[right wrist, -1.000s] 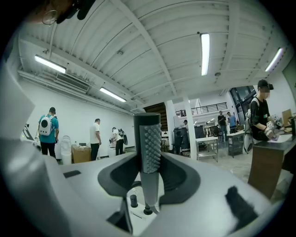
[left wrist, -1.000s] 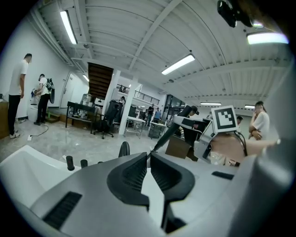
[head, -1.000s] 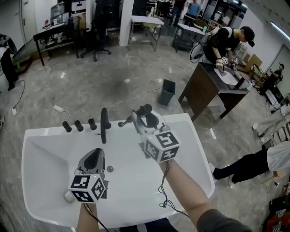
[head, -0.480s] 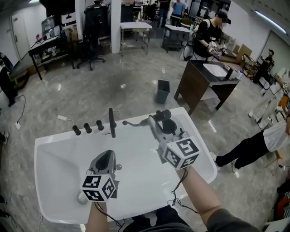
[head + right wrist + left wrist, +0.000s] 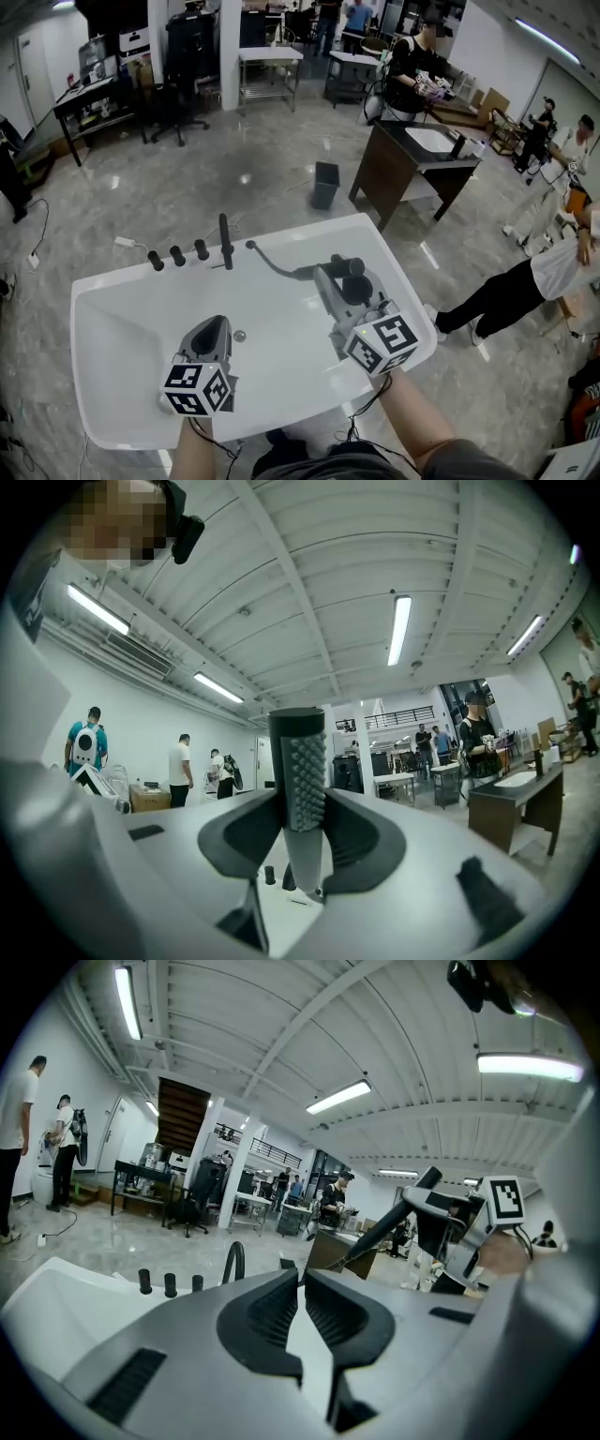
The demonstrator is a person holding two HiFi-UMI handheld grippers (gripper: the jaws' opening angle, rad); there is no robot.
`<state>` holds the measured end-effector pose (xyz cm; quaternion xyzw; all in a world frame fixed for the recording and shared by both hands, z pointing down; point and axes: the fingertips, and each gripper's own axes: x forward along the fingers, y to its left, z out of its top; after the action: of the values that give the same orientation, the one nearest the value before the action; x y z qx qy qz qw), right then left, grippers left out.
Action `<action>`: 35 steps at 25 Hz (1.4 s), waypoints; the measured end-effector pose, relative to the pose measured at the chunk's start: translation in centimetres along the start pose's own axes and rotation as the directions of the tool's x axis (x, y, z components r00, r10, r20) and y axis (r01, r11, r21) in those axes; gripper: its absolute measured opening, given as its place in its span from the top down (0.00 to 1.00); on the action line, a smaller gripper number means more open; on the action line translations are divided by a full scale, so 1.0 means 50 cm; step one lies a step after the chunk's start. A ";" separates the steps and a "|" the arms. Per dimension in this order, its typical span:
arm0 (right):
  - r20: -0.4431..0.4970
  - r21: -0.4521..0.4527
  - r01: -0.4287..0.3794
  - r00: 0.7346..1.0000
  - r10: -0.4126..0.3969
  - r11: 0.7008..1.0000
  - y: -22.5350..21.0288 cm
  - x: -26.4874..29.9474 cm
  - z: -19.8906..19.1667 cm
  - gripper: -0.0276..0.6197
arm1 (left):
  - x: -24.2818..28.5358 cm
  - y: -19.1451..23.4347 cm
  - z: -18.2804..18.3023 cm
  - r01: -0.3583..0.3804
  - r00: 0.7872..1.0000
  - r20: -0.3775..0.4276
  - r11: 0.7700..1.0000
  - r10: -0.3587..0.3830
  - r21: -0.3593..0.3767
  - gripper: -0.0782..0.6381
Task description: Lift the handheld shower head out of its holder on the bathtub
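The black handheld shower head (image 5: 349,269) is up off the tub's far deck, with my right gripper (image 5: 339,284) shut on its handle. Its dark hose (image 5: 277,269) trails back to the deck beside the faucet (image 5: 225,241). In the right gripper view the nubbed shower head (image 5: 302,794) stands upright between the pads. My left gripper (image 5: 214,330) hovers over the white bathtub (image 5: 112,281), shut and holding nothing. In the left gripper view the left gripper (image 5: 302,1299) has nothing between its pads, and the shower head (image 5: 424,1196) is at the right.
Three black knobs (image 5: 176,254) stand left of the faucet on the far deck. A drain (image 5: 239,335) sits in the tub floor. Beyond the tub are a dark bin (image 5: 325,184), a dark desk (image 5: 412,159) and several people.
My right gripper has drawn back from the tub's far edge toward the near right, carrying the shower head, and the hose now stretches out behind it. My left gripper also moved nearer.
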<state>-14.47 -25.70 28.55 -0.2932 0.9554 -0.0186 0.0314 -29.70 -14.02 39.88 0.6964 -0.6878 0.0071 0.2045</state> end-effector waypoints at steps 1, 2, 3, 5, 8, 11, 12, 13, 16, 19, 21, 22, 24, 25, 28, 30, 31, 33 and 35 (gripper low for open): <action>0.002 -0.003 -0.002 1.000 0.002 1.000 0.001 -0.017 0.002 0.73 | -0.005 -0.012 0.000 0.001 1.000 0.002 1.000 -0.001 0.003 0.85; 0.005 -0.005 -0.006 1.000 0.006 1.000 0.002 -0.035 0.003 0.73 | -0.010 -0.026 -0.001 0.003 1.000 0.004 1.000 -0.003 0.007 0.85; 0.009 -0.004 -0.010 1.000 0.010 1.000 0.000 -0.054 0.003 0.73 | -0.014 -0.042 -0.005 0.004 1.000 0.006 1.000 -0.004 0.011 0.85; 0.018 0.010 -0.020 1.000 0.020 1.000 -0.012 -0.102 0.000 0.73 | -0.025 -0.085 -0.021 0.000 1.000 0.011 1.000 -0.001 0.019 0.85; 0.032 0.025 -0.034 0.999 0.033 0.999 -0.036 -0.185 0.000 0.73 | -0.047 -0.157 -0.049 -0.022 0.999 0.024 0.999 0.021 0.023 0.85; 0.045 0.022 -0.054 0.998 0.053 0.998 -0.053 -0.252 0.003 0.73 | -0.067 -0.218 -0.064 -0.045 0.998 0.038 0.999 0.044 0.016 0.85; 0.047 0.026 -0.059 0.997 0.058 0.998 -0.055 -0.264 0.007 0.73 | -0.072 -0.231 -0.063 -0.049 0.998 0.042 0.999 0.048 0.016 0.85; 0.046 0.030 -0.062 0.997 0.061 0.998 -0.055 -0.271 0.011 0.73 | -0.075 -0.239 -0.058 -0.051 0.998 0.045 0.999 0.050 0.018 0.85; 0.032 0.029 -0.073 0.997 0.072 0.997 -0.047 -0.296 0.016 0.73 | -0.090 -0.267 -0.049 -0.055 0.997 0.051 0.998 0.054 0.023 0.85; 0.020 0.023 -0.086 0.996 0.086 0.996 -0.039 -0.353 0.006 0.73 | -0.112 -0.315 -0.066 -0.059 0.997 0.053 0.998 0.057 0.027 0.85; 0.020 0.035 -0.092 0.996 0.092 0.995 -0.038 -0.393 -0.001 0.73 | -0.127 -0.348 -0.081 -0.058 0.997 0.055 0.998 0.057 0.026 0.85; 0.024 0.044 -0.096 0.995 0.095 0.994 -0.038 -0.413 -0.004 0.73 | -0.134 -0.364 -0.090 -0.058 0.997 0.056 0.998 0.057 0.025 0.85; 0.035 0.053 -0.105 0.994 0.104 0.993 -0.040 -0.451 -0.009 0.73 | -0.148 -0.394 -0.106 -0.059 0.997 0.058 0.998 0.057 0.022 0.85; 0.039 0.052 -0.109 0.994 0.107 0.993 -0.040 -0.470 -0.009 0.73 | -0.155 -0.409 -0.114 -0.059 0.997 0.058 0.998 0.058 0.022 0.85; 0.042 0.048 -0.116 0.993 0.114 0.992 -0.041 -0.522 -0.003 0.73 | -0.177 -0.449 -0.131 -0.062 0.996 0.063 0.998 0.060 0.022 0.85; 0.045 0.051 -0.120 0.992 0.118 0.991 -0.041 -0.555 0.006 0.73 | -0.193 -0.474 -0.139 -0.064 0.996 0.067 0.998 0.063 0.018 0.85; 0.050 0.053 -0.126 0.991 0.123 0.991 -0.039 -0.570 0.009 0.73 | -0.201 -0.486 -0.142 -0.065 0.996 0.069 0.998 0.064 0.017 0.85; 0.055 0.051 -0.145 0.988 0.142 0.988 -0.030 -0.595 0.013 0.73 | -0.215 -0.506 -0.151 -0.068 0.995 0.070 0.998 0.066 0.013 0.85; 0.048 0.038 -0.166 0.985 0.164 0.985 -0.017 -0.614 0.007 0.73 | -0.224 -0.519 -0.163 -0.070 0.995 0.069 0.998 0.069 0.008 0.85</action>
<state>11.38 -9.19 29.76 -0.2128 0.9748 -0.0295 0.0603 -3.13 -1.69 36.93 0.6731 -0.7181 -0.0061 0.1766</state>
